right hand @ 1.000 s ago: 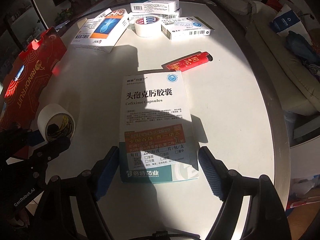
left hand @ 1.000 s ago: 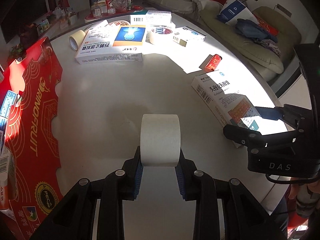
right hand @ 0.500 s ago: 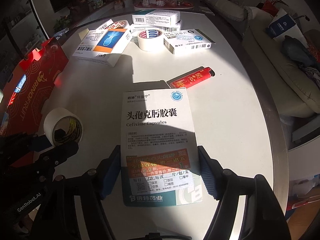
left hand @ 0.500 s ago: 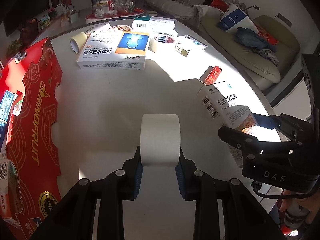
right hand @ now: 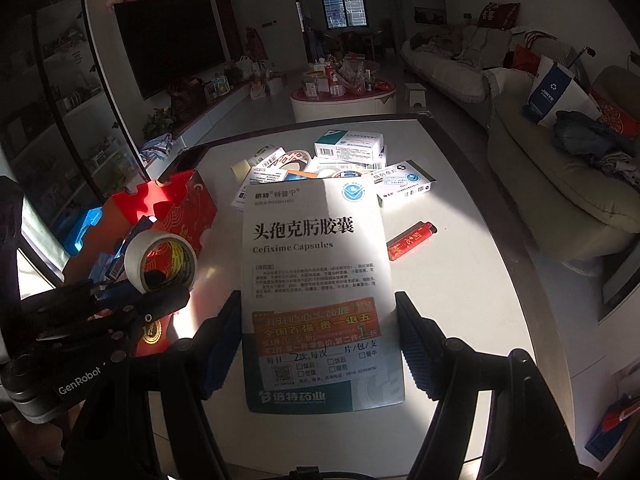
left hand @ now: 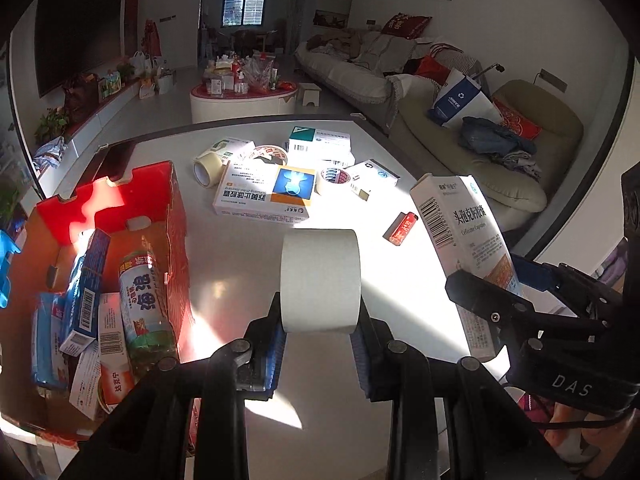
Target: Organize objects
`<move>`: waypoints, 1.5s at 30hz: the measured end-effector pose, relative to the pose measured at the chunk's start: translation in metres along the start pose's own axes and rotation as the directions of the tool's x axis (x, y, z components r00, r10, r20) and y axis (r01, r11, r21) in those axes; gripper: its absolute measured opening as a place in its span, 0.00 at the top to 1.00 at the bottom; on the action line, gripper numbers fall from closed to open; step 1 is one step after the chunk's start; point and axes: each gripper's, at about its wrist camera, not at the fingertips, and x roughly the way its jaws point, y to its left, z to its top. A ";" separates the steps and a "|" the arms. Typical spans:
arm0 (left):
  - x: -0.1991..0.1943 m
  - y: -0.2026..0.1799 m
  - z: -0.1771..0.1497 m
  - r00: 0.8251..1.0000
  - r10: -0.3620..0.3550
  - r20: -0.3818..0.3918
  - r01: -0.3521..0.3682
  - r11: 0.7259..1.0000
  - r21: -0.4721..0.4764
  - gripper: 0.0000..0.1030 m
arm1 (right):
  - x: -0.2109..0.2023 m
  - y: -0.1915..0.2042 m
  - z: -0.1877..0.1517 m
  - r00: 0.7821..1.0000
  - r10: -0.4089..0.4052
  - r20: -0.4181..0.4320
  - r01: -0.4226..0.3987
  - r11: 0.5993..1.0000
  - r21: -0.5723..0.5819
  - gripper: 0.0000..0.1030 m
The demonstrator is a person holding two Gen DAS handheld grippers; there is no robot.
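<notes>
The left gripper (left hand: 320, 344) clenches a tape roll (left hand: 319, 280) just right of the red box (left hand: 176, 216). Farther right of that box, the right gripper (right hand: 320, 344) grasps a medicine box (right hand: 316, 264).

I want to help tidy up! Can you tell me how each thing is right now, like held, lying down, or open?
Left claw: shut on the white tape roll.
Right claw: shut on the white Cefixime capsule box, lifted.
Red cardboard box: open, holding packets and a bottle.
Red lighter: lying flat on the white table.

place: home living room | seen: sofa (left hand: 352, 68), television (right hand: 168, 48), likely dining table (left hand: 120, 208)
</notes>
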 end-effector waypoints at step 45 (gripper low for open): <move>-0.103 0.095 -0.038 0.951 0.300 0.080 -0.288 0.949 -0.129 0.69 | -0.039 0.119 -0.012 0.988 0.149 0.044 -0.140 0.978 -0.152 0.30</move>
